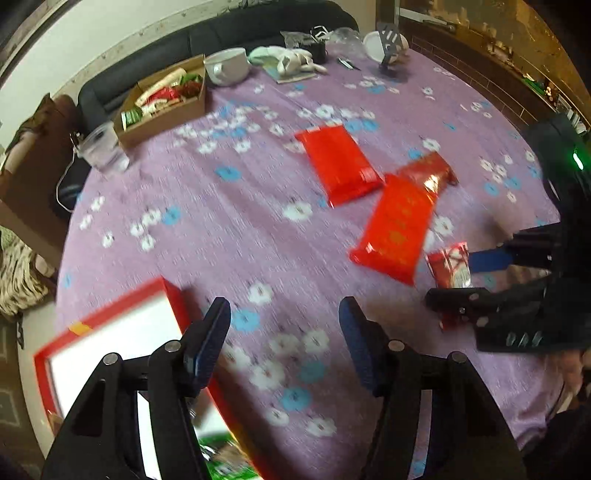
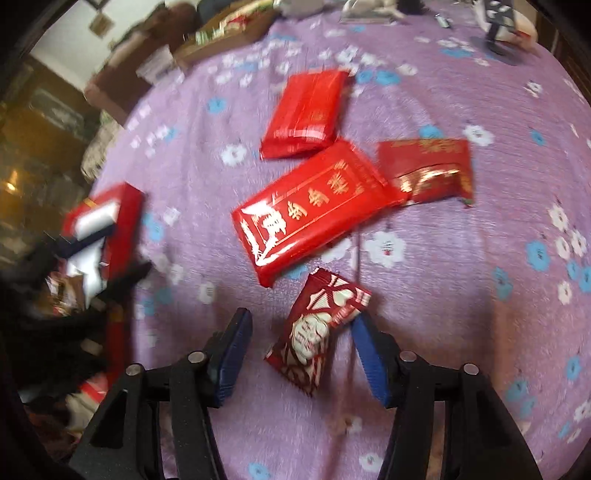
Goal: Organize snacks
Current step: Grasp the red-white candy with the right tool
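Purple flowered tablecloth (image 2: 461, 258) underneath everything, carrying three flat glossy red packets: one plain (image 2: 304, 112), one with gold lettering (image 2: 314, 210) lying just beside it, and a third crinkled foil one (image 2: 428, 170) partly tucked under the lettered packet's far end. Nearer, a small dark-red and white snack wrapper (image 2: 317, 332) flat on the cloth, between the spread blue pads of the right gripper (image 2: 301, 354); right pad (image 2: 369, 354) touching or nearly touching the wrapper's edge, left pad apart, nothing clamped. Left gripper (image 1: 284, 343) likewise wide open and holding nothing, above bare cloth beside a red-rimmed box with white lining (image 1: 122, 332) at the table's edge. Green wrappers inside that box, mostly hidden behind the gripper frame and cut off by the view's bottom. Further back, a brown cardboard tray of mixed snacks (image 1: 166, 110), a white bowl (image 1: 227, 66), a clear plastic cup (image 1: 101, 147) and a dark sofa (image 1: 221, 33). Everything motion-blurred; small clutter at the far edge too smeared to identify.
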Tool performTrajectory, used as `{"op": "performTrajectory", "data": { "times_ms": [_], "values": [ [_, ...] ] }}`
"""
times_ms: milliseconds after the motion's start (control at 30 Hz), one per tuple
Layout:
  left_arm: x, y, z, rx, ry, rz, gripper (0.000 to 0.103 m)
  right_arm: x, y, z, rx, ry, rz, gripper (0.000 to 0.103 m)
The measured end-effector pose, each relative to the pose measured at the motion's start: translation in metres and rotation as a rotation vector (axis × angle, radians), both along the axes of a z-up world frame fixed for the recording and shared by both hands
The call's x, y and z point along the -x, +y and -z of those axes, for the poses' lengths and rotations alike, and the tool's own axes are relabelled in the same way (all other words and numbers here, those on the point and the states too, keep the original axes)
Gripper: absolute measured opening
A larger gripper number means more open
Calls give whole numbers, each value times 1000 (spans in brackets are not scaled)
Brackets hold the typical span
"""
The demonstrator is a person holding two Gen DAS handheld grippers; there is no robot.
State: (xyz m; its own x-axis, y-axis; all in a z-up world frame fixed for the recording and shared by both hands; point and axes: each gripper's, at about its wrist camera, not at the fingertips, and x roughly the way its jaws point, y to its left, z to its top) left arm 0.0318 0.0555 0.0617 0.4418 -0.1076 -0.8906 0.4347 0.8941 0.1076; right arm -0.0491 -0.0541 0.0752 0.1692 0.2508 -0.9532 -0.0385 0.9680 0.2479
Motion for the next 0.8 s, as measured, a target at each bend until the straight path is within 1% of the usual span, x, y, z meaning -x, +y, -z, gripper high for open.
{"op": "performTrajectory", "data": {
  "times_ms": [33, 67, 100, 167, 267, 333, 367, 467, 500, 567, 600, 633, 700, 733, 767, 800],
  "values": [
    [-2, 0, -1, -2, -4, 6, 60, 1, 6, -3, 45, -38, -23, 38],
    [-6, -2, -1, -4, -6, 16, 60, 1, 11, -1, 95, -37, -50, 26],
    [-7, -6, -1, -4, -5, 29, 60, 2, 11, -1, 108, -45, -52, 24],
    [-12, -19, 0, -5, -13, 64, 60, 7, 1, 0, 86, -48, -17, 22],
    [-17, -43, 1, -1, -25, 132, 60, 15, -30, -3, 80, -55, 77, 22],
    [-18, -60, 2, -7, -36, 174, 61, 23, -52, -8, 32, -71, 130, 22],
    [-20, -69, 4, -12, -36, 195, 63, 30, -68, -14, -16, -92, 161, 22],
    [-27, -93, 13, -18, -18, 240, 63, 50, -98, -23, -41, -128, 226, 22],
    [-30, -98, 17, -21, -13, 248, 63, 59, -108, -25, -62, -136, 249, 22],
    [-36, -110, 27, -28, 11, 263, 63, 70, -121, -26, -70, -146, 278, 22],
    [-38, -114, 31, -24, 19, 271, 65, 71, -126, -26, -67, -140, 288, 23],
    [-38, -117, 32, 0, 20, 283, 66, 74, -131, -24, -65, -128, 299, 23],
    [-40, -125, 42, -12, 58, 305, 68, 75, -134, -22, -59, -112, 317, 25],
    [-41, -125, 45, 17, 70, 302, 67, 77, -137, -19, -58, -103, 324, 25],
    [-44, -123, 46, 45, 88, 292, 70, 77, -140, -17, -59, -92, 329, 25],
    [-47, -120, 48, 73, 116, 275, 69, 77, -141, -15, -60, -81, 333, 25]
  ]
}}
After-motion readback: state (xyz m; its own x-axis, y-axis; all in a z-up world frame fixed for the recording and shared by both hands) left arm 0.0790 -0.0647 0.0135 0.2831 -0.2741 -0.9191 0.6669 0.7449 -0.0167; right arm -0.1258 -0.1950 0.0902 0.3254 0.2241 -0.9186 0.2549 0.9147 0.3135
